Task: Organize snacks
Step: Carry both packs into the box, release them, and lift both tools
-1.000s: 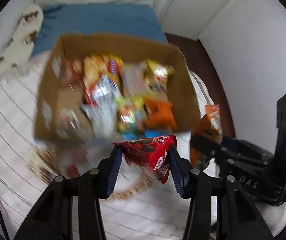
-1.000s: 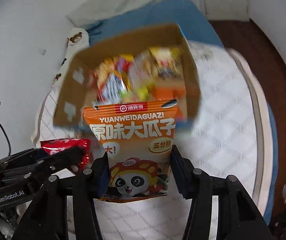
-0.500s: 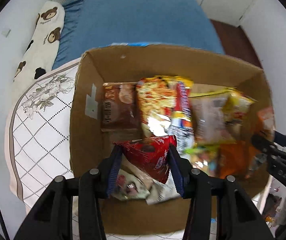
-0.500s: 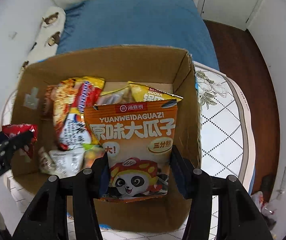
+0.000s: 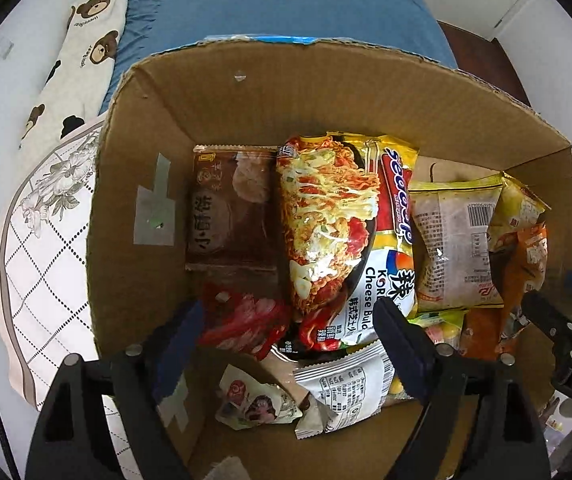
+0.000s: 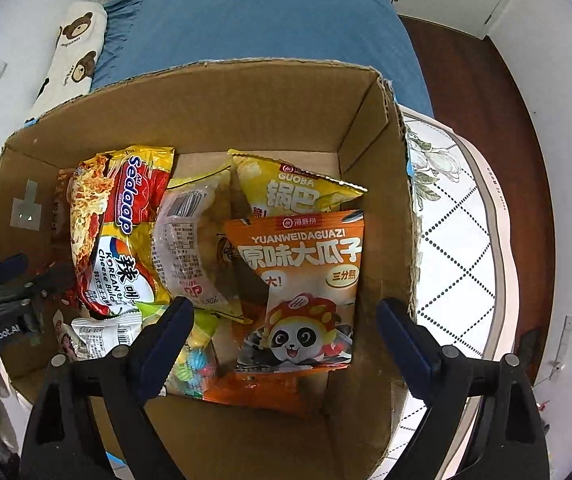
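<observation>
both wrist views downward, close, sharing cardboard box (image 5: 221, 92)

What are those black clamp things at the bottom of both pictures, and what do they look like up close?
They are two handheld grippers. The left gripper and the right gripper look alike: black plastic frames with triangular cutouts, silver pivot pins, and two fingers tipped with dark blue pads. White "GenRobot.AI" lettering marks the left one's side in the right wrist view. No sleeve or cable shows clearly.
</observation>
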